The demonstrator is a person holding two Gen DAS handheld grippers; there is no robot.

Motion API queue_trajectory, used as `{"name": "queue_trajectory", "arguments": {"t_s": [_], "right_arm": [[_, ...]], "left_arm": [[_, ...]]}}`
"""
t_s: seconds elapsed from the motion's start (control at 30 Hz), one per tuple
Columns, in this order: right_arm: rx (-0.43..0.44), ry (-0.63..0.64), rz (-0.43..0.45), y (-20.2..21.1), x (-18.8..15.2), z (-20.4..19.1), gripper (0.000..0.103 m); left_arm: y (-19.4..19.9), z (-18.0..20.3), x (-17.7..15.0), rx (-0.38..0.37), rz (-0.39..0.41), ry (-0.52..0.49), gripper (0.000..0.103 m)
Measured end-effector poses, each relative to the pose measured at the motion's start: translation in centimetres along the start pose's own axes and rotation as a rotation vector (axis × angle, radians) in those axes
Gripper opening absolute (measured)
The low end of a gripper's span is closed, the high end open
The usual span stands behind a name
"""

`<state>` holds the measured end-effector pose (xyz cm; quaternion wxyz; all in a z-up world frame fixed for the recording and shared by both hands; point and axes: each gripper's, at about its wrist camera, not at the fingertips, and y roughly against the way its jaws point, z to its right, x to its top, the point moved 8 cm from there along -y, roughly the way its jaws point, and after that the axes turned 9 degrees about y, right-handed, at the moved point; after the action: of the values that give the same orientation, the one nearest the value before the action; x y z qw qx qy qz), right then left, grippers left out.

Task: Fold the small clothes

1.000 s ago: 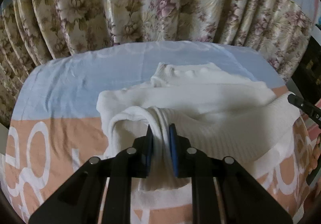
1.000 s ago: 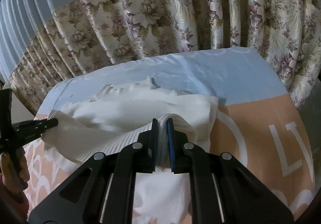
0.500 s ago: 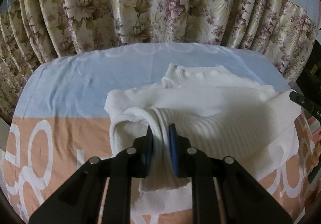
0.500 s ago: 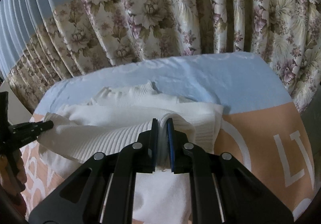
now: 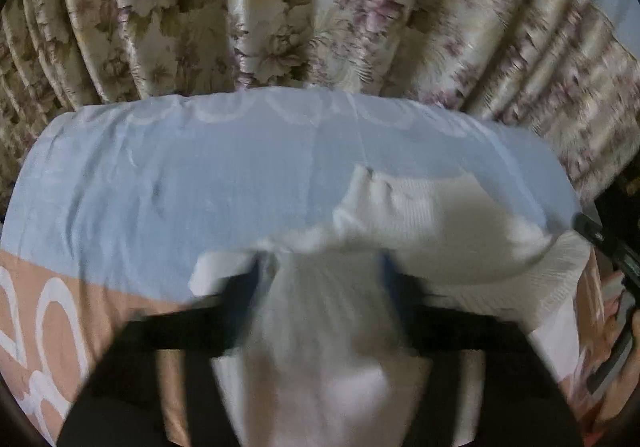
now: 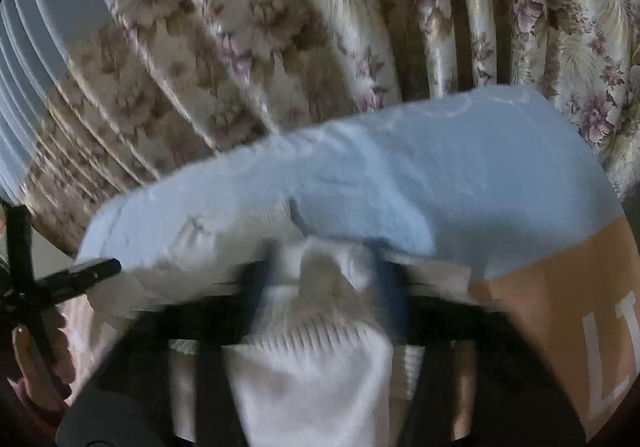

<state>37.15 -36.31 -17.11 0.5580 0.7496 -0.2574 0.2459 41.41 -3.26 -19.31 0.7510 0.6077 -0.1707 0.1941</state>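
A white knitted sweater (image 5: 432, 231) lies on the blue and peach bedsheet (image 5: 180, 187). Both views are motion-blurred. My left gripper (image 5: 320, 279) has its jaws spread wide apart, with loose white fabric bunched between them. My right gripper (image 6: 328, 279) is also spread open, with the sweater's ribbed hem (image 6: 320, 335) lying between and over its fingers. The sweater's folded body shows in the right wrist view (image 6: 224, 247). The right gripper's tip shows at the right edge of the left wrist view (image 5: 600, 243).
Floral curtains (image 5: 320, 7) hang close behind the bed's far edge. The bedsheet (image 6: 480, 175) has a peach part with white letters (image 6: 616, 351) at the right. The left gripper and hand show at the left edge of the right wrist view (image 6: 80, 275).
Both grippers were shut on sweater fabric and have now opened wide, letting it go. Both moved forward over the sweater toward the curtains.
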Motion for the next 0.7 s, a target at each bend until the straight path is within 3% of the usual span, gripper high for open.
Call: {"name": "queue_trajectory", "arguments": {"t_s": [0.13,0.23,0.47,0.6,0.7], "right_arm": [[-0.020,0.008,0.019,1.3,-0.6,0.8,0.063],[-0.035,0.029,-0.001,1.7,-2.3,1.3,0.060],[-0.072,0.092,-0.051,2.0,-6.0,0.9,0.059],[-0.092,0.120,-0.059,2.0,-6.5,0.7,0.058],[-0.090,0.121,-0.070,1.4,-6.5,0.6,0.054]], "left_arm": [[2.1,-1.7,0.7,-0.001,0.067,0.029,0.077],[2.5,-2.9,-0.4,0.009,0.062,0.043,0.077],[3.2,-4.8,-4.9,0.108,0.068,0.000,0.077],[4.8,-6.6,-4.8,0.095,0.092,0.068,0.077],[4.6,-6.7,-4.8,0.113,0.083,0.059,0.077]]}}
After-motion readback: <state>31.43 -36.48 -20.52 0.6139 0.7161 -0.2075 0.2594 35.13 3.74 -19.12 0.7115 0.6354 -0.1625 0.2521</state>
